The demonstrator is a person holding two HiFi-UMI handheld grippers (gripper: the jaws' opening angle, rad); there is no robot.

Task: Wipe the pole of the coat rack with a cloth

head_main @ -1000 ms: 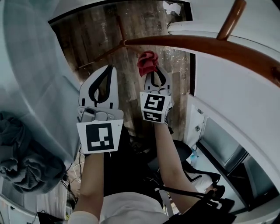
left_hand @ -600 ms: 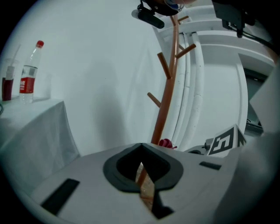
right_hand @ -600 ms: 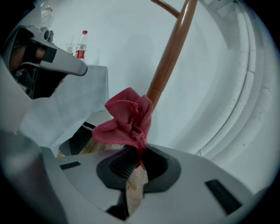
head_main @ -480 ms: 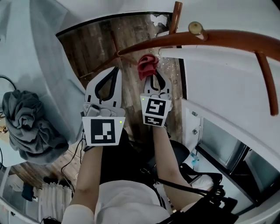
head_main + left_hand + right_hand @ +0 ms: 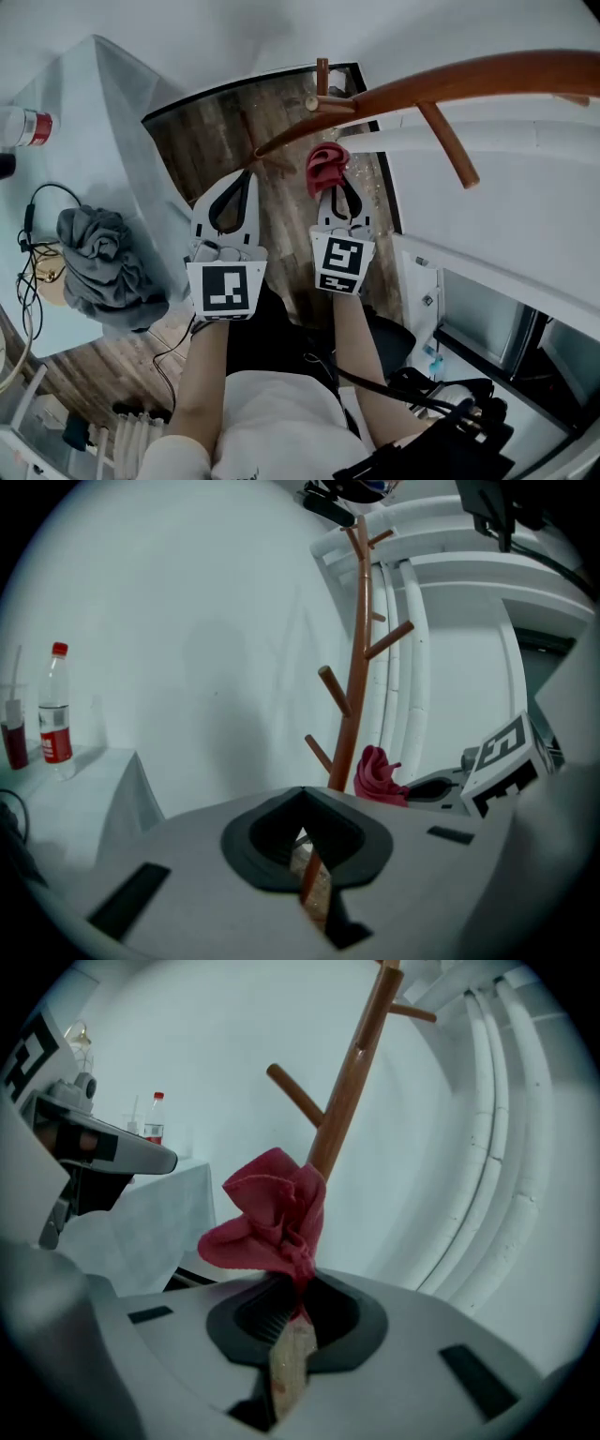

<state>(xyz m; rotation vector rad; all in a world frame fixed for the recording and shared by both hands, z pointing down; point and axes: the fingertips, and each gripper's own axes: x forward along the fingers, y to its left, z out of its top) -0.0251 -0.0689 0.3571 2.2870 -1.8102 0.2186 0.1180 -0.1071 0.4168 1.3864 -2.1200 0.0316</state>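
The brown coat rack pole (image 5: 441, 82) crosses the head view from the floor to the upper right, with pegs along it. My right gripper (image 5: 330, 183) is shut on a bunched red cloth (image 5: 325, 167), which sits just beside the pole's lower part; whether they touch is not clear. In the right gripper view the cloth (image 5: 270, 1218) rises from the gripper (image 5: 298, 1283) in front of the pole (image 5: 354, 1068). My left gripper (image 5: 244, 178) is shut and holds nothing, left of the pole. Its own view shows the pole (image 5: 358, 667), the cloth (image 5: 379, 774) and the left gripper's tips (image 5: 302, 789).
A white-covered table (image 5: 103, 122) at the left carries a grey bundled cloth (image 5: 98, 270), cables (image 5: 30, 246) and a red-labelled bottle (image 5: 28, 127). White pipes (image 5: 502, 1147) run up the wall behind the rack. A wooden floor (image 5: 225, 131) lies below.
The head view has swung, so the table and grey bundle show more and the rack's pegs sit differently in the picture. Both grippers keep their pose, the cloth still by the pole.
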